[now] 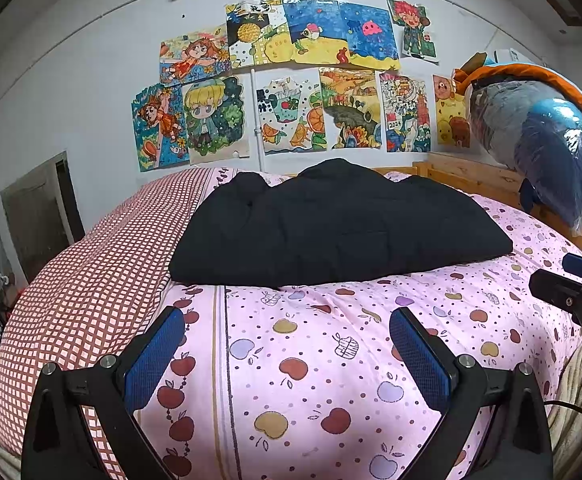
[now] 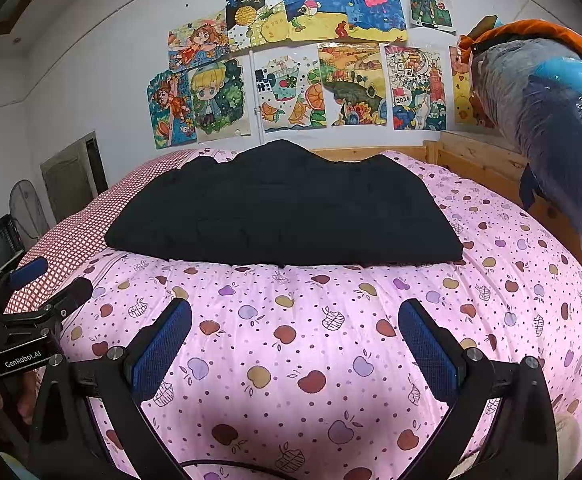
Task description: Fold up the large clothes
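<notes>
Left gripper (image 1: 287, 344) spread wide, nothing between the blue pads (image 1: 155, 360), hanging over the pink apple-print quilt (image 1: 299, 380). Right gripper (image 2: 295, 344) same: jaws wide apart, empty, over the same quilt. Each shows up at the edge of the other's view, left one at the far left of the right wrist view, right one at the far right of the left wrist view, both partly cut off by the frame. Straight ahead of both, past a strip of bare quilt, lies the black garment (image 1: 331, 232), folded into a thick flat bundle on the bed, near edge facing the grippers. It's uniformly dark, so seams, sleeves and layer count are hard to make out; the far edge bunches up and hides what's behind it. Ahead-left of the left gripper, a red-checked cover (image 1: 91, 292) butts against the pink quilt. Ahead-right, a wooden bed rail (image 1: 487, 178) carries a plastic-wrapped bundle (image 1: 539, 140), clipped by the frame; contents unclear. Beyond the garment, drawings (image 1: 291, 80) are taped on the wall. Bottom corners of both views are blocked by the gripper bodies.
</notes>
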